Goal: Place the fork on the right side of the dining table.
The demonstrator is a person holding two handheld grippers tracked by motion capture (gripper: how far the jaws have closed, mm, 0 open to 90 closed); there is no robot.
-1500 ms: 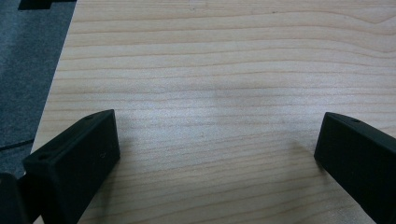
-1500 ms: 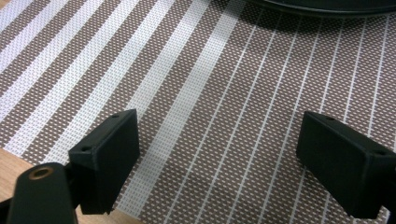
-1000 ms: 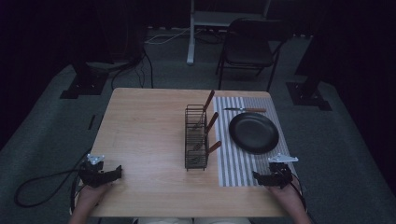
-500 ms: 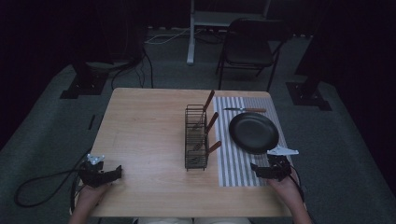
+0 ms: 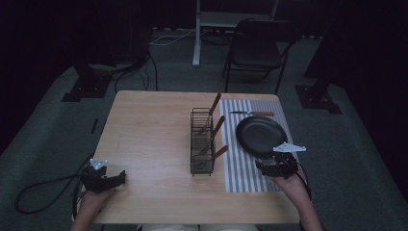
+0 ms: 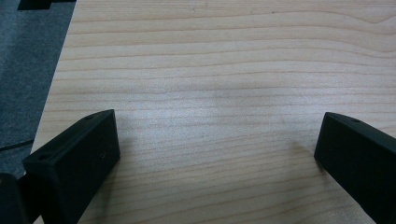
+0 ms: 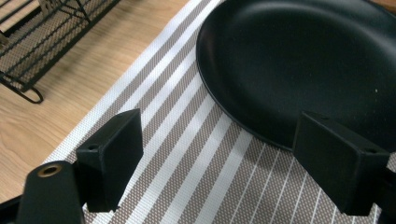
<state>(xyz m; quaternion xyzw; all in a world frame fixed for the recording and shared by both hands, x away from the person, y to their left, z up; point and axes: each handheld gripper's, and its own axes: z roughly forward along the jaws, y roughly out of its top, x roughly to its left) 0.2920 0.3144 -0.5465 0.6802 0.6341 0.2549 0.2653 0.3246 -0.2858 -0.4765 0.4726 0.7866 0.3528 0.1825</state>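
While your right gripper (image 5: 262, 167) hovers over the striped placemat (image 5: 240, 173), its jaws stand wide apart and hold nothing. From the right gripper view, the near rim of the black plate (image 7: 303, 60) lies between and just beyond those jaws, not touched. That plate sits on the mat's far half, with a wood-handled knife (image 5: 252, 113) beyond it. To the mat's left stands the wire cutlery rack (image 5: 202, 142), holding wood-handled utensils. Your left gripper (image 5: 120, 177) rests at the near-left of the wooden table (image 5: 149, 130), jaws also spread wide over bare wood, empty.
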